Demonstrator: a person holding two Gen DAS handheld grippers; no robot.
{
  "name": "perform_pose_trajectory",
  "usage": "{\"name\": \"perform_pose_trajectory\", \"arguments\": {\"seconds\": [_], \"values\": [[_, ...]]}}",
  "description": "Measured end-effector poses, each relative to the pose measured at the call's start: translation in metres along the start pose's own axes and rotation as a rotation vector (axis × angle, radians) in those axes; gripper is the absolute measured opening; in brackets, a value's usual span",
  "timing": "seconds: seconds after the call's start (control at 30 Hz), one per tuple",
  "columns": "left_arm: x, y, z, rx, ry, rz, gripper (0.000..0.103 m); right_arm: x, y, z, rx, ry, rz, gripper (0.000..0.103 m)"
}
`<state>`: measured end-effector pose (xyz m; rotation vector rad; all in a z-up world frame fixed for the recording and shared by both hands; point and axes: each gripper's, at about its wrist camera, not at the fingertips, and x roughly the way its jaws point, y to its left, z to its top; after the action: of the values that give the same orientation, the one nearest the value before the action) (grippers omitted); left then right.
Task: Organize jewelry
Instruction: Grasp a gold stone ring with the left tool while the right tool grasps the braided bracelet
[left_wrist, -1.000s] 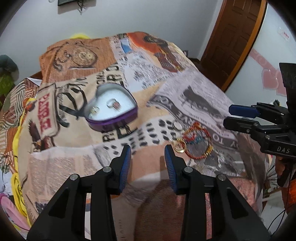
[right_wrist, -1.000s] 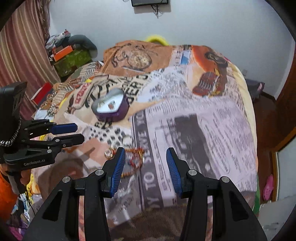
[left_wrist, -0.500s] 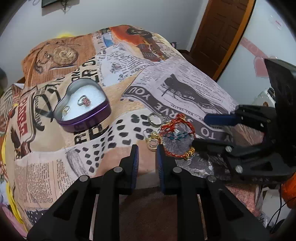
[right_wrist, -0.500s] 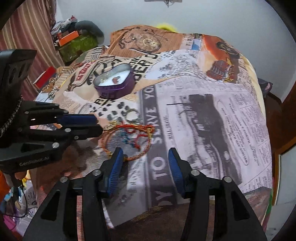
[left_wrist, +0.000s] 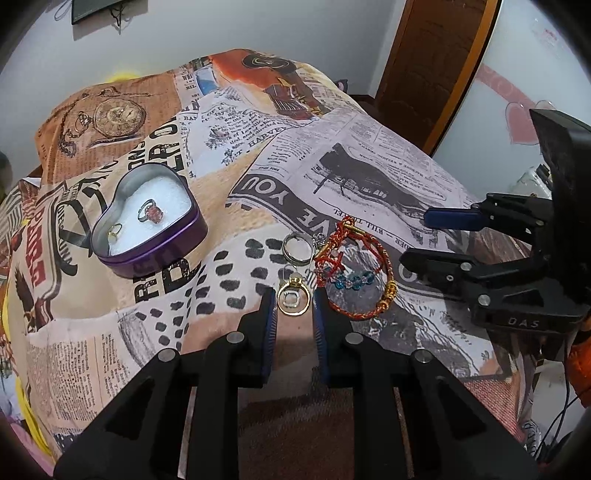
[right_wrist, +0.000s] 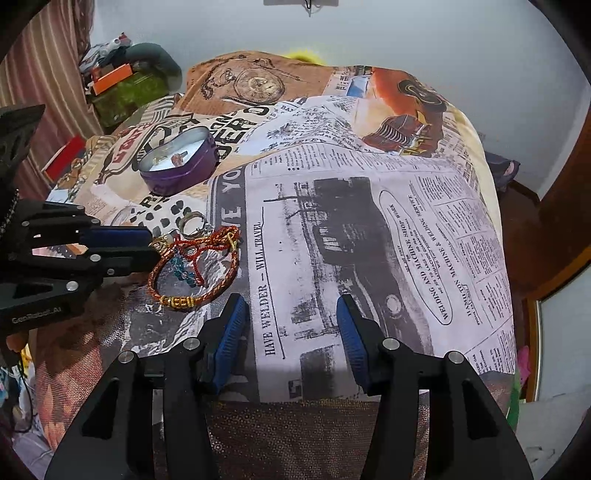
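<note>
Two rings (left_wrist: 147, 215) lie in the heart tin (left_wrist: 147, 236). The left gripper (left_wrist: 293, 299) stands narrowly parted around a gold ring (left_wrist: 293, 295); the right gripper (right_wrist: 291, 314) gapes wide, holding nothing.

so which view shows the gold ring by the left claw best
The left wrist view: the gold ring lies in full outline on the bedspread, between the left claw's fingertips. In the right wrist view the claw hides all but a gold sliver.
</note>
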<state>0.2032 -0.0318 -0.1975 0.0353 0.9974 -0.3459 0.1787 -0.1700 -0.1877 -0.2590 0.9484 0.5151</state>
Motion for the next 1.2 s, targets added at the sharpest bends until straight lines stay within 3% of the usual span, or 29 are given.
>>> {"name": "perform_pose_trajectory", "arguments": {"seconds": [0.23, 0.6, 0.8, 1.0, 1.1, 1.2], "values": [[0.004, -0.002, 0.002, 0.008, -0.029, 0.023, 0.018, -0.003, 0.0, 0.001, 0.017, 0.006, 0.016, 0.048], [-0.028, 0.004, -0.009, -0.032, -0.093, 0.018, 0.018, -0.012, 0.015, 0.008, 0.082, -0.012, 0.149, 0.048], [-0.045, 0.007, -0.023, -0.037, -0.116, 0.024, 0.018, 0.002, 0.032, 0.01, 0.023, 0.009, 0.126, 0.048], [-0.049, 0.01, -0.034, -0.031, -0.111, 0.035, 0.018, 0.006, 0.033, 0.009, -0.085, 0.008, -0.002, 0.048], [-0.045, 0.012, -0.037, -0.038, -0.102, 0.048, 0.018, 0.006, 0.02, 0.011, -0.082, 0.014, -0.038, 0.048], [-0.043, 0.014, -0.04, -0.056, -0.099, 0.039, 0.018, 0.003, 0.009, 0.015, -0.02, 0.035, 0.004, 0.048]]}}
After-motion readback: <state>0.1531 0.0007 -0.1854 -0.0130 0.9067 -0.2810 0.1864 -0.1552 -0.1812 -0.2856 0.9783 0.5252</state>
